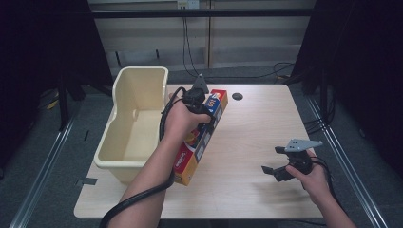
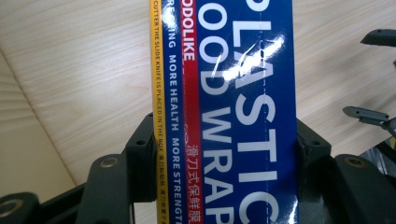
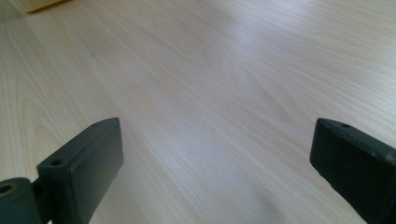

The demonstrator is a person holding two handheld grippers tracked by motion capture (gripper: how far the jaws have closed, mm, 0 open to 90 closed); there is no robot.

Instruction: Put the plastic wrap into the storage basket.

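Lying lengthwise on the pale wooden table [image 1: 247, 142], a long box of plastic food wrap [image 1: 202, 135] is seen just beside a cream plastic bin [image 1: 135, 118], which stands at the table's left edge. The box is gripped across its width by the left gripper [image 1: 205, 124], held in the person's left hand [image 1: 180, 121]. In the left gripper view, the two black jaws are pressed against opposite long sides of the box [image 2: 233, 116], whose blue face is printed with "PLASTIC FOOD WRAP" in white, with a red stripe and a yellow edge band beside it. Whether the box is resting on the table or raised slightly cannot be told.

Near the table's right front, well apart from the box, the right gripper [image 1: 274, 162] is held in the right hand [image 1: 313, 178] with a grey three-cornered plate on top. Its jaws are spread wide with nothing between them; bare wood grain [image 3: 210, 93] is seen between them in the right gripper view. A small dark round hole [image 1: 237, 96] is visible near the table's far edge.
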